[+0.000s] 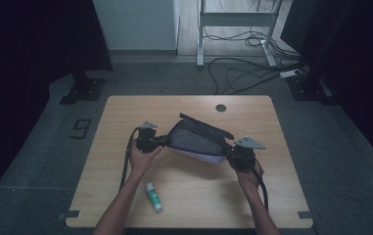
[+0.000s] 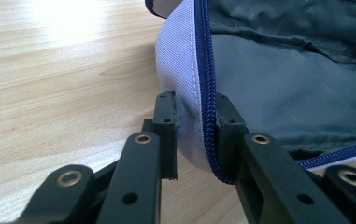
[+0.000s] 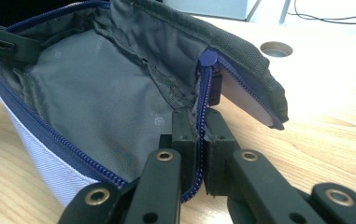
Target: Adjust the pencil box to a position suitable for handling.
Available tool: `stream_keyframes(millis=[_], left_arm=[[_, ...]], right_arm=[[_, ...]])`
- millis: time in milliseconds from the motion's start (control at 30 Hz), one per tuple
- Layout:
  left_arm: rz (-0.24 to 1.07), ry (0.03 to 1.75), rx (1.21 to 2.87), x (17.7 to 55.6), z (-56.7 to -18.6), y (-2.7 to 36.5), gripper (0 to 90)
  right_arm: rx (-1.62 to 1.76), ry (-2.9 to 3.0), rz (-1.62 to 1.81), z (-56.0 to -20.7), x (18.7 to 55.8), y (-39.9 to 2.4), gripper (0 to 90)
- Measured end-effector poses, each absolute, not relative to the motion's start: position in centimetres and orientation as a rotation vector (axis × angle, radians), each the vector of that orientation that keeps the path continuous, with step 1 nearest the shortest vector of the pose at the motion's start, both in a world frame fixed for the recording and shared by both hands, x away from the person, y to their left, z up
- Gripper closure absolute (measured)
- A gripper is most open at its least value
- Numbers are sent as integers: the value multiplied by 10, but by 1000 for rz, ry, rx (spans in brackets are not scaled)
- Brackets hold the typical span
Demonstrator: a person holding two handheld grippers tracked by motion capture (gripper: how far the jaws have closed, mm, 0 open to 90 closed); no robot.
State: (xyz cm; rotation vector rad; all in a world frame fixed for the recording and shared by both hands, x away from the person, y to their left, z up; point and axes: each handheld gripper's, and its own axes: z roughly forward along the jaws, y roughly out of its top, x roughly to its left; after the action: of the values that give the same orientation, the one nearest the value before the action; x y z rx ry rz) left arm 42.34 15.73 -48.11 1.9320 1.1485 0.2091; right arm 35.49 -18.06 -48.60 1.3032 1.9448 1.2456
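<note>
Both grippers' fingers [image 2: 166, 135] pinch the pouch [image 1: 196, 139] rim (unzipped, opposite ends)

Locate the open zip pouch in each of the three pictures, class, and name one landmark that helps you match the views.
High view: the pouch lies at the table's middle, stretched between the left gripper and the right gripper.
Left gripper view: upper right, its pale edge clamped between the jaws.
Right gripper view: left and centre, grey lining showing.
Shared landmark: the blue zip along the pouch's opening.
</note>
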Motion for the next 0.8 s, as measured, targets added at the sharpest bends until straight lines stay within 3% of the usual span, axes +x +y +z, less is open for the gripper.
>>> stream_keyframes(millis=[800], left_arm=[[121, 1115, 1988, 379, -498, 163, 730]], right_arm=[[1265, 2027, 1215, -493, 319, -180, 838]])
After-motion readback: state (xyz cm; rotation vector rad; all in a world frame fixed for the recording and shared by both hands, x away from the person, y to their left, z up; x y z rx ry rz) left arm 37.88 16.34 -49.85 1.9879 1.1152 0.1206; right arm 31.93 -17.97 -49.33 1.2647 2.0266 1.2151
